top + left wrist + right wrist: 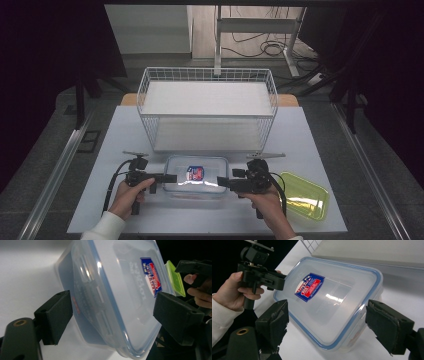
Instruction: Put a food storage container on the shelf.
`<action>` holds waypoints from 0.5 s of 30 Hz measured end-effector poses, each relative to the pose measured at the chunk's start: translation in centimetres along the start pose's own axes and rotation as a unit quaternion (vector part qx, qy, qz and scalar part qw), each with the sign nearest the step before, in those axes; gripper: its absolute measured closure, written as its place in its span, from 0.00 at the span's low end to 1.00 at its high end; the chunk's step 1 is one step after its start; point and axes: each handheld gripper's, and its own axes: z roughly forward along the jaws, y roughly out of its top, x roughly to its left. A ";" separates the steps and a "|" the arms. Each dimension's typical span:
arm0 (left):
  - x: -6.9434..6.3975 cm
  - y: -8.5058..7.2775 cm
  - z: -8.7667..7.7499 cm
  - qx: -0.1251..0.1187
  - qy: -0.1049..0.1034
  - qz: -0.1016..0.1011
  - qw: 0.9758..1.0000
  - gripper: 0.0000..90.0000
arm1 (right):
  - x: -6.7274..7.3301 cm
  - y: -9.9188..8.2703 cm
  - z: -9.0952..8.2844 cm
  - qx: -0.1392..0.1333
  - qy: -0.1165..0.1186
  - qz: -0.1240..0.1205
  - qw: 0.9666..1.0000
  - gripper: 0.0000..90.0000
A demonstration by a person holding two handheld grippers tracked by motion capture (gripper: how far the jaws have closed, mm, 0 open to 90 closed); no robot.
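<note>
From the high view, a clear food container (196, 176) with a blue-sealed lid is sitting on the white table (100, 150), in front of a white wire basket (207, 107), with a green lid (303, 195) lying to its right. The left gripper (171, 178) and right gripper (223, 182) are flanking its short ends.

In the left gripper view, the jaws are standing apart, straddling the container (112, 302).

In the right gripper view, the jaws are likewise gaping wide around the container (329, 302), not clamping it.
</note>
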 end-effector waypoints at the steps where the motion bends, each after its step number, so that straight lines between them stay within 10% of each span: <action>1: 0.2 0.0 0.1 0.004 -0.006 -0.003 1.000 0.20 | 0.0 0.0 -0.1 -0.001 0.000 0.000 1.000 0.21; 15: 0.8 -0.3 -0.6 -0.009 -0.033 -0.041 0.999 0.39 | -1.0 0.0 0.8 0.016 -0.013 0.029 0.999 0.24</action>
